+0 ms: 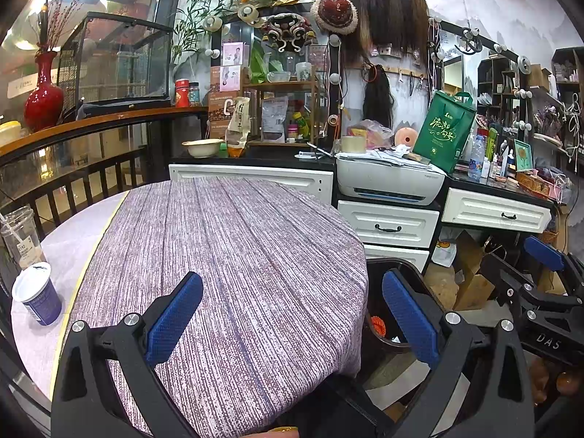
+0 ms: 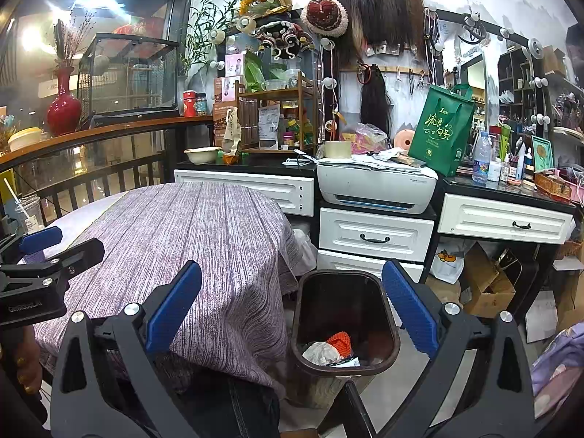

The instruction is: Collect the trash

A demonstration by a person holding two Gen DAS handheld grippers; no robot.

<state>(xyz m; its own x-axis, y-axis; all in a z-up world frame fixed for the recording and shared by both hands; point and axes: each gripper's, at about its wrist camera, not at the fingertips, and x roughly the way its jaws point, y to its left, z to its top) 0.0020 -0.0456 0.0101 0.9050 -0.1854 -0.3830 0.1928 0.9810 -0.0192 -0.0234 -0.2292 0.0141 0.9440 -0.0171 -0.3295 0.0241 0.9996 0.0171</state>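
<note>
Both claws are gaping wide and carrying nothing. The left claw (image 1: 292,325) is hovering over the right-hand part of the bench (image 1: 233,241), which is covered in a purple striped cloth, while the right claw (image 2: 292,310) is hanging beyond the bench's edge, above the bin (image 2: 387,332) standing on the floor beside it. Inside the bin, crumpled white paper (image 2: 321,353) and an orange scrap (image 2: 340,340) are lying at the bottom, so some trash seems to be collected already.

What is left is sitting at the far left edge of the bench: a blue cup (image 1: 38,297) with a white rim, upright, and just behind it a clear cup (image 1: 22,235) with a straw, also upright. Both are well apart from the left claw.

The step in hand looks like going for the next piece. That calls for the left claw swinging left toward the blue cup, straddling its wall with the fingers, closing gently so it is not crushed or tipped, then carrying it across to the bin. Whether either cup is holding liquid cannot be told.
</note>
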